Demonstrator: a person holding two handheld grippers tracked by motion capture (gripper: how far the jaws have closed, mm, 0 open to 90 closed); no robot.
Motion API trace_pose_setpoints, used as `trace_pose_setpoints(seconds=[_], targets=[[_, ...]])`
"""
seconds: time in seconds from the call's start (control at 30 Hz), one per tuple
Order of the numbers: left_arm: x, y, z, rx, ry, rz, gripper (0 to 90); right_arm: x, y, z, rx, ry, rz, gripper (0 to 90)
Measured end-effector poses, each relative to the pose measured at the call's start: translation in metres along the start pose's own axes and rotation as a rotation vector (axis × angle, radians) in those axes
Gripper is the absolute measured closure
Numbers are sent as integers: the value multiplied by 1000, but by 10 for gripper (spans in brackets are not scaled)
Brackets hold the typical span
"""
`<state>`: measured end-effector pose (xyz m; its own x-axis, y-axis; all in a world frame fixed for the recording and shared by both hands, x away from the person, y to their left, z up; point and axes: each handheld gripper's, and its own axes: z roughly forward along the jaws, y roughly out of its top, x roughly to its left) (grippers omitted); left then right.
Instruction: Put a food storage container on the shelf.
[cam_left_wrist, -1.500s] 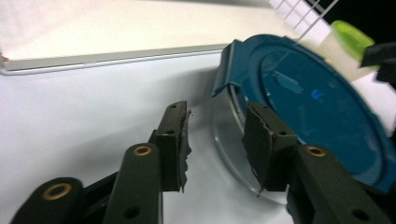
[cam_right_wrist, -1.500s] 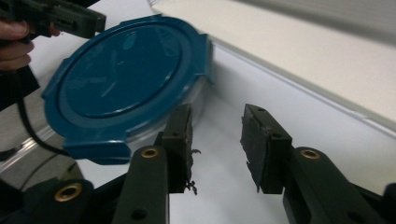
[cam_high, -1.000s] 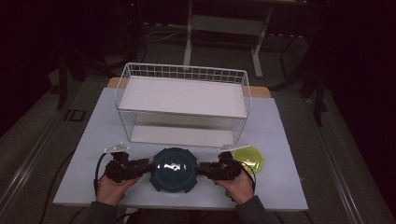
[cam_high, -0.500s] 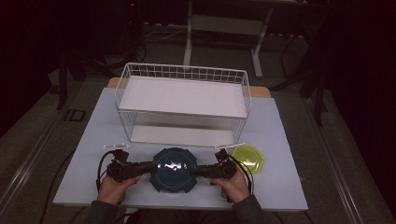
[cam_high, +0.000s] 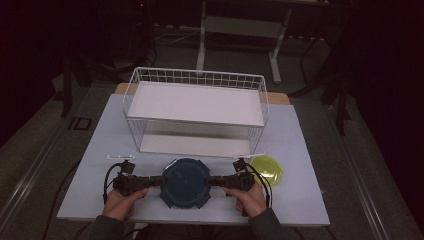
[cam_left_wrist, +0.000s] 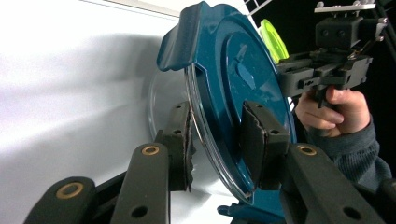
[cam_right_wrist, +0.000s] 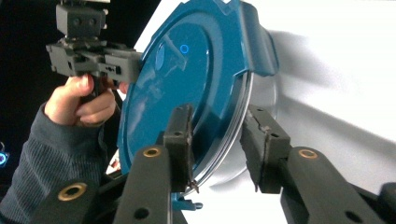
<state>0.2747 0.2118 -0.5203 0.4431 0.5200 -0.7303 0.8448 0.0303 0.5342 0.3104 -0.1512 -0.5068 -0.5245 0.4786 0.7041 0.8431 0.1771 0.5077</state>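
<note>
A round clear container with a dark blue clip lid (cam_high: 186, 182) sits near the table's front edge. My left gripper (cam_high: 159, 181) holds its left rim and my right gripper (cam_high: 212, 181) its right rim. In the left gripper view, the left gripper (cam_left_wrist: 219, 140) has one pad under the clear bowl and the other on the blue lid (cam_left_wrist: 233, 79). The right gripper view shows the right gripper (cam_right_wrist: 217, 140) clamping the lid (cam_right_wrist: 187, 79) the same way. Both pairs of jaws have just been closing with the container's edge between them.
A white wire rack (cam_high: 195, 105) with two shelves stands just behind the container. A lime-green lid (cam_high: 266, 169) lies to the right of the right gripper. The white table's (cam_high: 300, 200) front edge runs close under the person's hands.
Both grippers have slid inward along the table and their jaws have closed onto the container's opposite rims. The container has stayed where it was.
</note>
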Motion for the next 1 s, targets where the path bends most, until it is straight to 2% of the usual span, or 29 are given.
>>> trace_pose_setpoints(seconds=[0.17,0.3,0.47,0.6,0.73,0.8,1.0], targets=[[-12,3,-2,7,50,38,673,3,-1,-3,-17,-7,-7,684],[-25,6,-3,7,101,86,692,8,-1,-7,-31,-25,-25,710],[-37,5,-5,-19,135,127,721,10,-2,-11,-56,-37,-33,740],[-44,6,-8,-37,162,160,749,13,-2,-13,-60,-50,-58,747],[-46,7,-7,-49,176,178,751,13,-3,-12,-70,-53,-68,747],[-48,7,-7,-56,179,187,751,14,-3,-13,-79,-59,-88,747],[-58,12,-12,-85,183,209,752,22,3,-20,-108,-62,-123,746]])
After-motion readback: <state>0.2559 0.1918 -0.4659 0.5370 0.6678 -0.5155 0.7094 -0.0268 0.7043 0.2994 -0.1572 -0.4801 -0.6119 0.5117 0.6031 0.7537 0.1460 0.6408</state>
